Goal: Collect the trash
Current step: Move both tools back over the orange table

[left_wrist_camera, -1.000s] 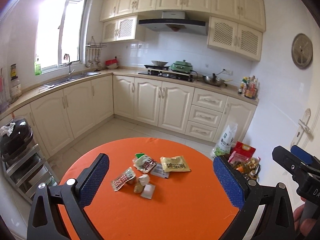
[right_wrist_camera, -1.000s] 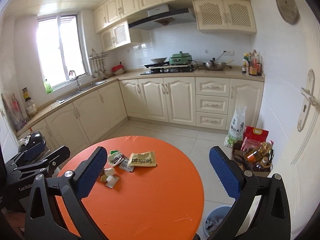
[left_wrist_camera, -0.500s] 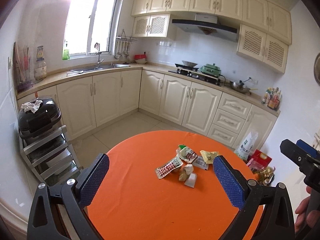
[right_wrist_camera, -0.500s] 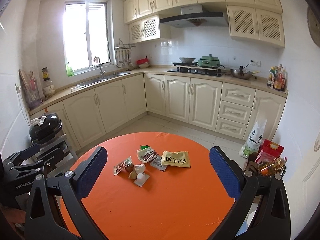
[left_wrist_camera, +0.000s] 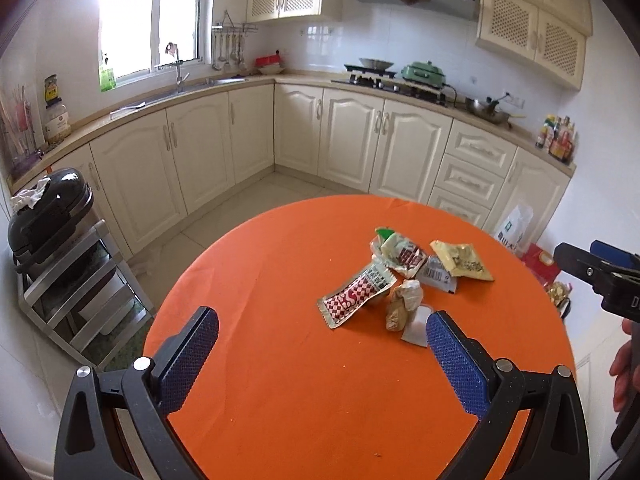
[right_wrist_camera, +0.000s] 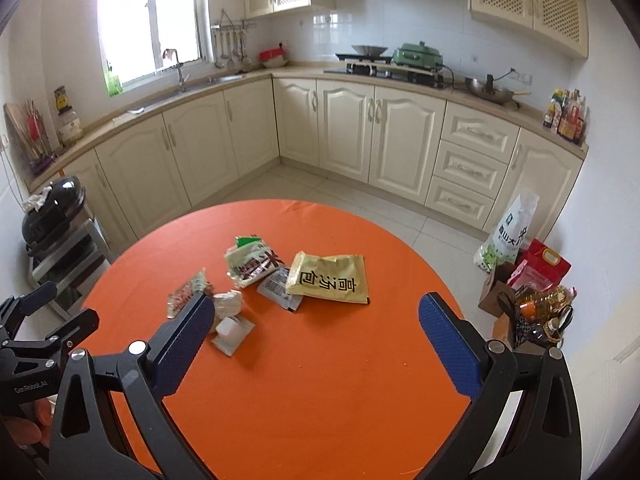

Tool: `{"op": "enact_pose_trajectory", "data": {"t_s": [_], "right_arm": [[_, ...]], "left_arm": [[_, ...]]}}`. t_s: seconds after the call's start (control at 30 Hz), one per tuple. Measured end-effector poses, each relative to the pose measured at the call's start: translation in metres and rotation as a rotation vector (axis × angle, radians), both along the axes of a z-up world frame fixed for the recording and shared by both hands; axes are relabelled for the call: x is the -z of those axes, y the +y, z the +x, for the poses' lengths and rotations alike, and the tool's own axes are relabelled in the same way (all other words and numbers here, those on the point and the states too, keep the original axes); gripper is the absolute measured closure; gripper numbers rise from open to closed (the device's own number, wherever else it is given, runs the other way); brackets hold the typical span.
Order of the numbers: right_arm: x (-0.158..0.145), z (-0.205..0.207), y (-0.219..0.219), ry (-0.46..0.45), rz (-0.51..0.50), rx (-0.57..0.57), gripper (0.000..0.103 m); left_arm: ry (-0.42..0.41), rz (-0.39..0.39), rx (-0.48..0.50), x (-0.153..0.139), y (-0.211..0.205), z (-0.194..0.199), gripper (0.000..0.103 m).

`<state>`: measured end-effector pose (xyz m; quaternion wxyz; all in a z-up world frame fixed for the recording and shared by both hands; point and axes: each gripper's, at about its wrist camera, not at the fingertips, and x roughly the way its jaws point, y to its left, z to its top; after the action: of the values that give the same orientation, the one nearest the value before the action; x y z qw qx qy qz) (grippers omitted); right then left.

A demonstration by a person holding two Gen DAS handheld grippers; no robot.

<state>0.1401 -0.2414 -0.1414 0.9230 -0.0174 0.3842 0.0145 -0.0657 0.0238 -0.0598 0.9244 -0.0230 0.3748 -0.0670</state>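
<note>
**Both tongs spread wide above the litter on the orange table**

We hold our left tongs (left_wrist_camera: 322,342) with the two blue pads far apart and nothing between them, hanging over the near part of the round orange table (left_wrist_camera: 280,400). Ahead of them and a little to their right lies the trash: a red-and-white checked sachet (left_wrist_camera: 354,294) nearest, a crumpled tan wrapper (left_wrist_camera: 402,304) touching its right end, and a small white square packet (left_wrist_camera: 416,326) just beside the right pad. Farther off sit a torn green-and-red wrapper (left_wrist_camera: 398,254) and a flat yellow soup packet (left_wrist_camera: 460,260).

Our right tongs (right_wrist_camera: 312,322) are likewise spread wide and empty. The yellow soup packet (right_wrist_camera: 330,278) lies flat just ahead, between the lines of the two pads. The white square packet (right_wrist_camera: 232,332) and the crumpled wrapper (right_wrist_camera: 228,302) sit right beside the left pad, which covers part of the checked sachet (right_wrist_camera: 184,292). The torn wrapper (right_wrist_camera: 250,262) lies beyond, overlapping a small clear packet (right_wrist_camera: 280,286).

All the trash rests on the table, clustered and partly overlapping.
</note>
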Motion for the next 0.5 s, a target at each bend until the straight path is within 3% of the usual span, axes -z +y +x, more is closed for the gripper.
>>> {"op": "enact_pose_trajectory", "data": {"t_s": [0.23, 0.5], "right_arm": [[0.089, 0.061, -0.017, 0.187, -0.164, -0.022, 0.0], [0.135, 0.091, -0.024, 0.207, -0.238, -0.058, 0.0]], "left_arm": [[0.11, 0.083, 0.025, 0.017, -0.02, 0.106, 0.001], [0.163, 0.147, 0.059, 0.039, -0.037, 0.199, 0.001]]}}
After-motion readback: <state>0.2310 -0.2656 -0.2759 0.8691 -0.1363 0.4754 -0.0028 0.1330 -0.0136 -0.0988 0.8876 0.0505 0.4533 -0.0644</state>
